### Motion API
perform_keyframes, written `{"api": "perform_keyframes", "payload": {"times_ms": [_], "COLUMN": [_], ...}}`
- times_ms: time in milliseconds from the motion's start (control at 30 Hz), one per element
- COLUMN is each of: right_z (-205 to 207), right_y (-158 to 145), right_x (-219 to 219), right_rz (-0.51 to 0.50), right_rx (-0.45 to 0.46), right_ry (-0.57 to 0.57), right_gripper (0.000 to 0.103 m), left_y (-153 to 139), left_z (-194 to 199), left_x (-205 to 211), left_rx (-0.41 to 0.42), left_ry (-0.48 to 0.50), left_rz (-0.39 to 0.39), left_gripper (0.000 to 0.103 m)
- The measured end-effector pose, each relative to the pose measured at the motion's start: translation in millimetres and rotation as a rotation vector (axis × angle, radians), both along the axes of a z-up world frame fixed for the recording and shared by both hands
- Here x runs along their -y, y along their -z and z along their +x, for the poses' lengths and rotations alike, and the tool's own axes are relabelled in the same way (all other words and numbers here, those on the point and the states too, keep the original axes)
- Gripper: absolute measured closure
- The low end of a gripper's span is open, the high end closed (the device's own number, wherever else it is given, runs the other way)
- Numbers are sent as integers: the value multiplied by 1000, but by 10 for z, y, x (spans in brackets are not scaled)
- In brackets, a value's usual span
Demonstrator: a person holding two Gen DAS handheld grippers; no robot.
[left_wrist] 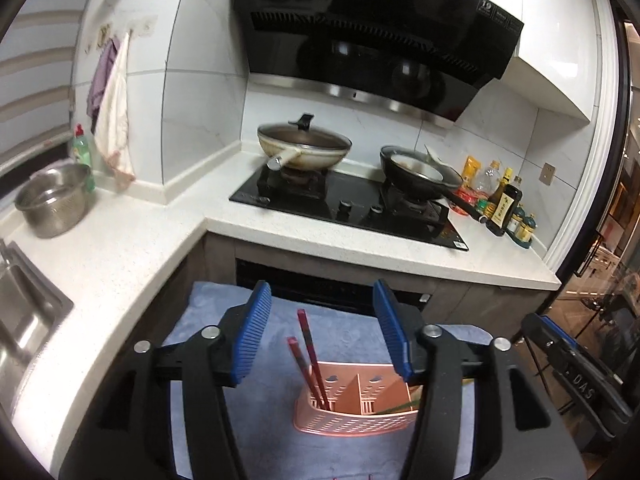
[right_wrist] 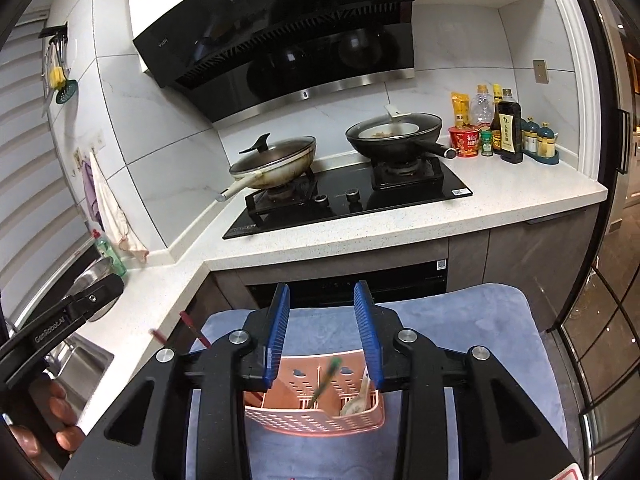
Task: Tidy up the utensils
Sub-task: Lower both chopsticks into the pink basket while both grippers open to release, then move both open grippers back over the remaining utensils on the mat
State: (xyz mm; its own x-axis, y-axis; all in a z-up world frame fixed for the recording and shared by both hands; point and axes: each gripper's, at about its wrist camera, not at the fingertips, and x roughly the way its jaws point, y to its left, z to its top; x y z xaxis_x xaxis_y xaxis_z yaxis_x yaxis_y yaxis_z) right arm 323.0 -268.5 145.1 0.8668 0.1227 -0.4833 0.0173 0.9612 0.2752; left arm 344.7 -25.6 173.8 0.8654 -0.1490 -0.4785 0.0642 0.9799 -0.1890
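A pink perforated utensil caddy (left_wrist: 356, 412) stands on a blue-grey mat (left_wrist: 248, 400). Red chopsticks (left_wrist: 310, 356) stand upright in its left compartment. In the right wrist view the caddy (right_wrist: 316, 416) holds a green utensil (right_wrist: 326, 380) in the middle and a pale spoon (right_wrist: 358, 398) in the right compartment; the red chopsticks (right_wrist: 196, 330) poke out at the left. My left gripper (left_wrist: 322, 308) is open and empty above the caddy. My right gripper (right_wrist: 322, 308) is open and empty above the caddy.
A white L-shaped counter (left_wrist: 120, 264) carries a steel pot (left_wrist: 54, 200), a sink (left_wrist: 24, 320), a black gas hob (left_wrist: 348, 208) with two pans, and sauce bottles (right_wrist: 504, 128) at the right. Cabinets stand just beyond the mat.
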Motion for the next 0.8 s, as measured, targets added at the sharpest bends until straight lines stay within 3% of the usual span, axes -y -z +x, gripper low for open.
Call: {"api": "perform_keyframes", "payload": {"times_ms": [400,800], "right_z": [-549,-1462], "right_y": [-105,241], "right_x": [-79,-311], "right_rz": [-18,-121], "right_rx": [10,-38], "right_ry": [-32,-67], "right_gripper": [70,70], "left_y": [-21,287], "left_z": [-520,-1263], "left_x": [-19,-70], "left_rx": [-3,-52], "left_ry": [7,-6], "left_rz": [60,147], "left_gripper": [52,50]}}
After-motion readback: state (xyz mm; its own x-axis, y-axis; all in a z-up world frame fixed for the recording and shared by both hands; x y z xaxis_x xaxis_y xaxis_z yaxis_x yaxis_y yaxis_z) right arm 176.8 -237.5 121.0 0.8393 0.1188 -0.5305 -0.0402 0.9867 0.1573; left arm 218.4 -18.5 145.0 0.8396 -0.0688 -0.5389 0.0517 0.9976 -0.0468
